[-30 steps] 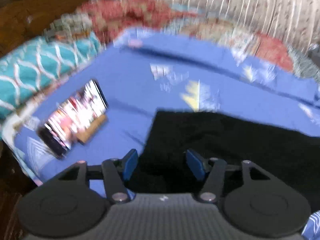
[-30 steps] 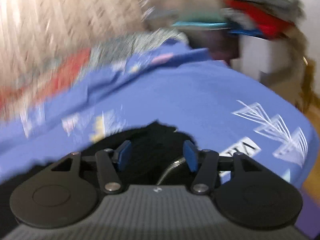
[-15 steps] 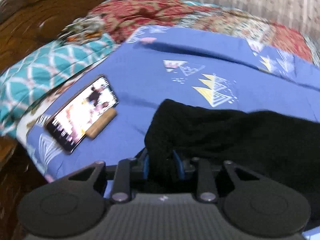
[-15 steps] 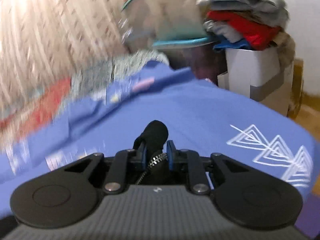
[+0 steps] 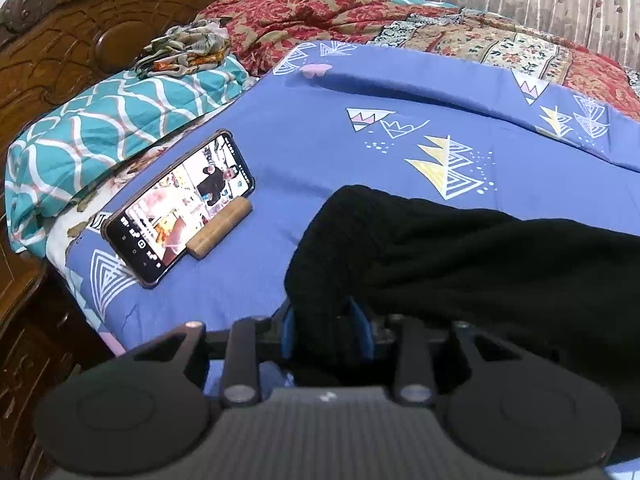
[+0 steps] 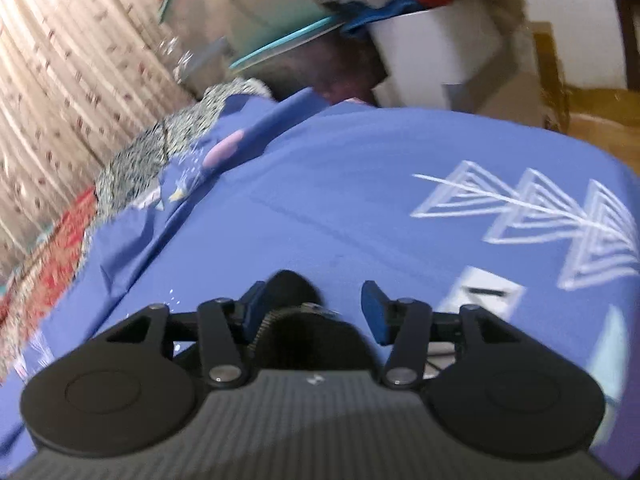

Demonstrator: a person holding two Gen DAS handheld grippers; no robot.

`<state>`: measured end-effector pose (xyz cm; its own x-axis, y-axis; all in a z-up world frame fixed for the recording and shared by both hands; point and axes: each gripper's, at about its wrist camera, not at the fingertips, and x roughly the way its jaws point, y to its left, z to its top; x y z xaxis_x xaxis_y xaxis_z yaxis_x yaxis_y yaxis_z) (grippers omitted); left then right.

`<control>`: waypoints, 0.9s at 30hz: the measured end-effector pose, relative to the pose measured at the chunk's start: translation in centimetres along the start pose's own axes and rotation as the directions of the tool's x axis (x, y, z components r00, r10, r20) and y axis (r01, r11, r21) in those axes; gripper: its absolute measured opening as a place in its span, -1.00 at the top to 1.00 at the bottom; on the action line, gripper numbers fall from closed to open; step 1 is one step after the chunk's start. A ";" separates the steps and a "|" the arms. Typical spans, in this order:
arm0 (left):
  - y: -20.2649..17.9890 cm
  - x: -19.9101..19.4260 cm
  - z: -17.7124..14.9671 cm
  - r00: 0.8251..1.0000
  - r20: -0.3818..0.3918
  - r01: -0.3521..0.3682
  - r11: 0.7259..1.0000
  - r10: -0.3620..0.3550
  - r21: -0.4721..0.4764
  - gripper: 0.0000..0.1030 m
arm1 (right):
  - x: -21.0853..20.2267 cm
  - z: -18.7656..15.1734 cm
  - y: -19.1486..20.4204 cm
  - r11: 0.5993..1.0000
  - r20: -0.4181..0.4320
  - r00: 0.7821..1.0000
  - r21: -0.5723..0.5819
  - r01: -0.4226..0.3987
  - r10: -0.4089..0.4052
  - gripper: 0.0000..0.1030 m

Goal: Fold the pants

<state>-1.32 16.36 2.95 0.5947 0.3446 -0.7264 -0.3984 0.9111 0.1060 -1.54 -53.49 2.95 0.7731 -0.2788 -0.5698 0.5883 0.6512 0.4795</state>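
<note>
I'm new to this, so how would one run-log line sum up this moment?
left gripper: opening, black pants between pads | right gripper: opening, pads apart | surface: blue bedsheet

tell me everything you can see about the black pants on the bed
The black pants look like soft knit fabric, lying bunched on the blue bedsheet. The left gripper pinches one raised edge, its jaws opening slightly. The right gripper is opening, a zippered bunch of fabric between its jaws.

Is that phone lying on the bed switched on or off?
On. The phone shows a bright, colourful screen with pictures, propped at a slant on a small wooden stand on the blue bedsheet.
</note>
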 end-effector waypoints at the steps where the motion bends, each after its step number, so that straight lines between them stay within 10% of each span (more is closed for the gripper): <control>1: -0.1 0.0 0.0 1.000 0.001 -0.006 1.000 0.006 0.005 0.44 | -0.1 -0.2 -0.5 1.000 -0.004 1.000 0.021 -0.003 0.003 -0.05; 8: -0.1 -0.4 0.0 1.000 -0.003 -0.017 1.000 0.017 0.009 0.43 | 0.0 -2.4 -1.5 0.992 -0.100 0.992 0.101 -0.072 0.082 -0.08; 12: 0.0 -0.5 -0.2 1.000 -0.003 -0.022 0.999 0.022 0.023 0.42 | 0.9 -4.2 1.5 0.999 -0.141 0.989 -0.026 -0.044 0.040 0.47; 18: 0.2 -0.8 -0.1 1.000 -0.003 -0.030 0.999 0.030 0.013 0.42 | -1.7 -3.9 2.8 0.999 0.016 1.000 -0.046 -0.023 0.023 0.53; 23: 0.0 -1.4 -0.1 0.999 -0.001 -0.036 0.999 0.036 0.010 0.31 | -0.1 -3.4 1.7 0.996 -0.067 0.996 -0.075 0.047 -0.053 0.34; 27: 0.2 -4.3 -0.1 0.999 0.052 -0.008 1.000 0.009 -0.018 0.17 | -1.9 -3.1 -1.7 0.989 -0.061 0.997 0.144 -0.043 0.053 0.04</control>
<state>-4.02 15.02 6.07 0.6268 0.3637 -0.6891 -0.4157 0.9041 0.0990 -4.76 -51.94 1.16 0.7870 -0.2005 -0.5835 0.5822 0.5544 0.5947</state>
